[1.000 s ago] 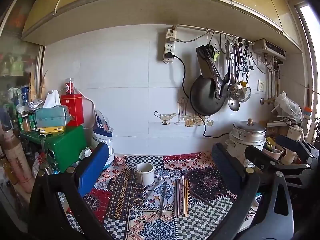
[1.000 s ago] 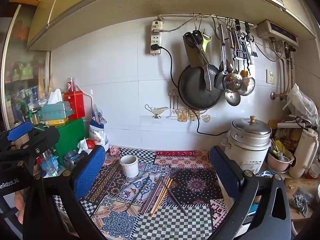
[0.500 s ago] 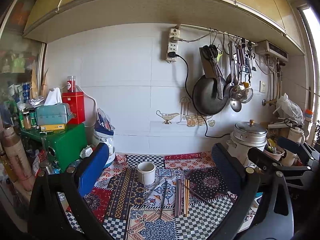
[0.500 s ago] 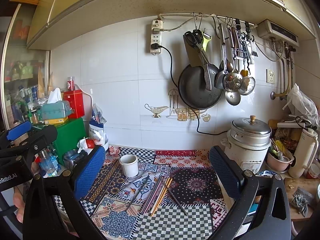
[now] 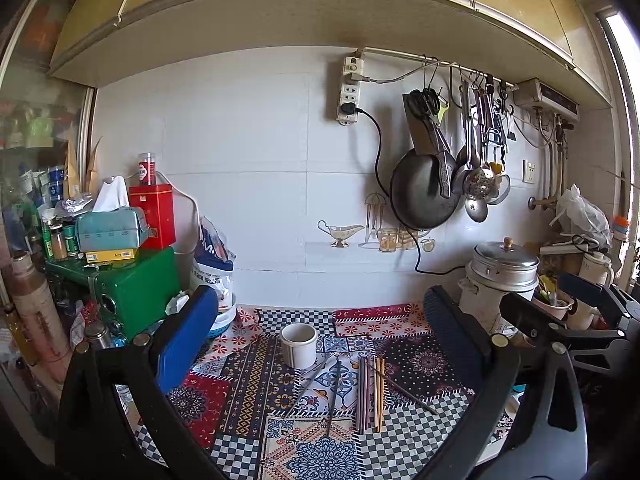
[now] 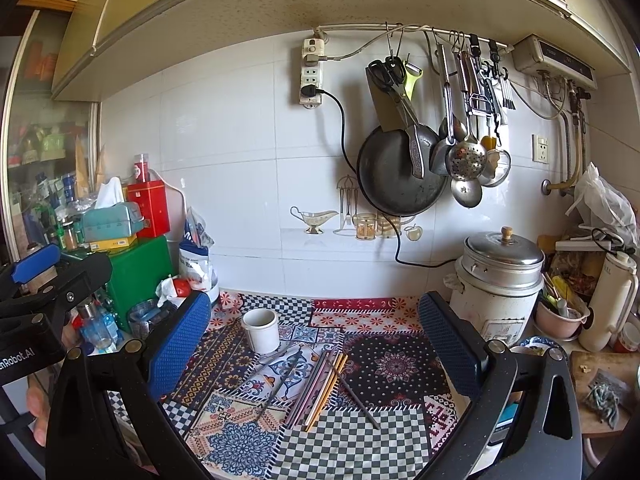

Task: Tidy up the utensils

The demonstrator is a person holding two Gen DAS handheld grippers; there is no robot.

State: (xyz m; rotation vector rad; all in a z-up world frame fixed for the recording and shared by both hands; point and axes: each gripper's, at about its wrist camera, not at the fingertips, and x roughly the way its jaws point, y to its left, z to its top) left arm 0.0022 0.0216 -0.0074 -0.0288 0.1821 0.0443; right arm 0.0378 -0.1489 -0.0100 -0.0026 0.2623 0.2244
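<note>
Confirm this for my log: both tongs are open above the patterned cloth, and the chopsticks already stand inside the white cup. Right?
Not quite. The chopsticks lie flat on the patterned cloth beside the white cup, not inside it; the right wrist view shows this. Left tongs and right tongs are indeed open.

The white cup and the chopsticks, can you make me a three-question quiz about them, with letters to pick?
1. Where is the white cup?
A. hanging on the wall rail
B. standing on the patterned cloth, behind the chopsticks
C. on top of the green box

2. What colour are the pads on the right hand-held gripper?
A. blue
B. yellow
C. pink

3. What is the left hand-held gripper doing?
A. squeezing a chopstick
B. holding the cup
C. open, holding nothing

Answers: 1 B, the cup stands upright on the cloth beyond the chopsticks. 2 A, both pads are blue. 3 C, its jaws are wide apart with only the table between them.
</note>
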